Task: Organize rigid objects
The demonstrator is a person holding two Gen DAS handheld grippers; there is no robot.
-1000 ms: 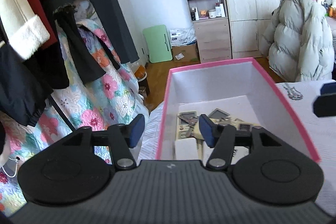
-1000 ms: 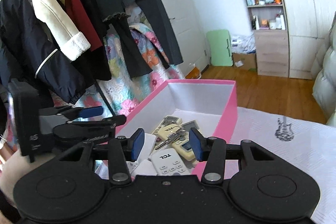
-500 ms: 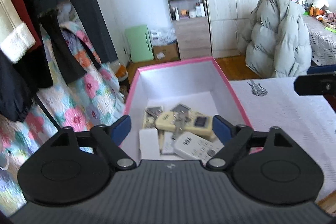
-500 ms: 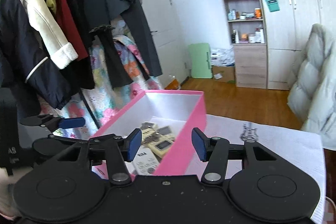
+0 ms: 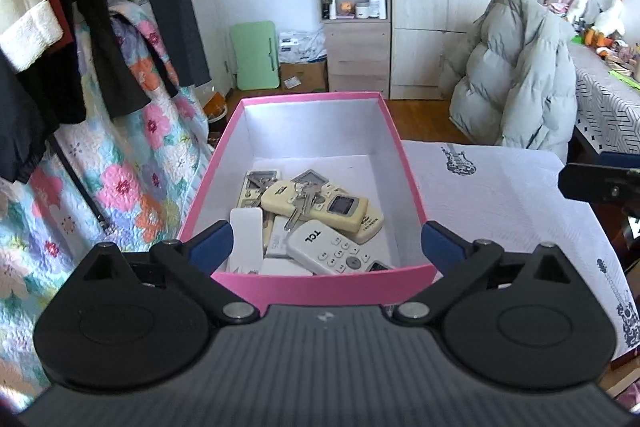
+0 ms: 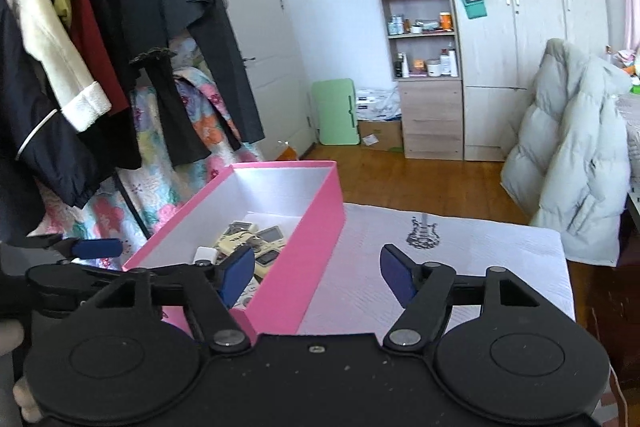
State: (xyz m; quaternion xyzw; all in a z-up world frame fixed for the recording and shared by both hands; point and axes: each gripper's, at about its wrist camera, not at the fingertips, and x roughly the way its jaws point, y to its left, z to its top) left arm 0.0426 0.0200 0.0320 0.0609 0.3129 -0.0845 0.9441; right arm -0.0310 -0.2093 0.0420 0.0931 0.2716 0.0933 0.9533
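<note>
**Both grippers drawn back from the pink box, jaws spread**

Since a second ago both grippers have pulled back from over the box, and their jaws have just been opening; nothing lies between either pair. The left gripper now stands released, its blue pads flanking the near end of the pink box without touching it. The right gripper is likewise released, its left pad over the box's near right corner, its right pad over the white cloth printed with guitars.

The box sits on that cloth at the table's left side. Inside, heaped toward the near end, lie the remote controls: a white TCL remote closest, a small white block to its left, and behind them a cream remote with a display with a bunch of keys resting across it. More remotes lie underneath and behind. The far half of the box is bare.

Beyond, hanging coats and a floral quilt stand left, a grey puffer jacket right, and shelves against the far wall.
</note>
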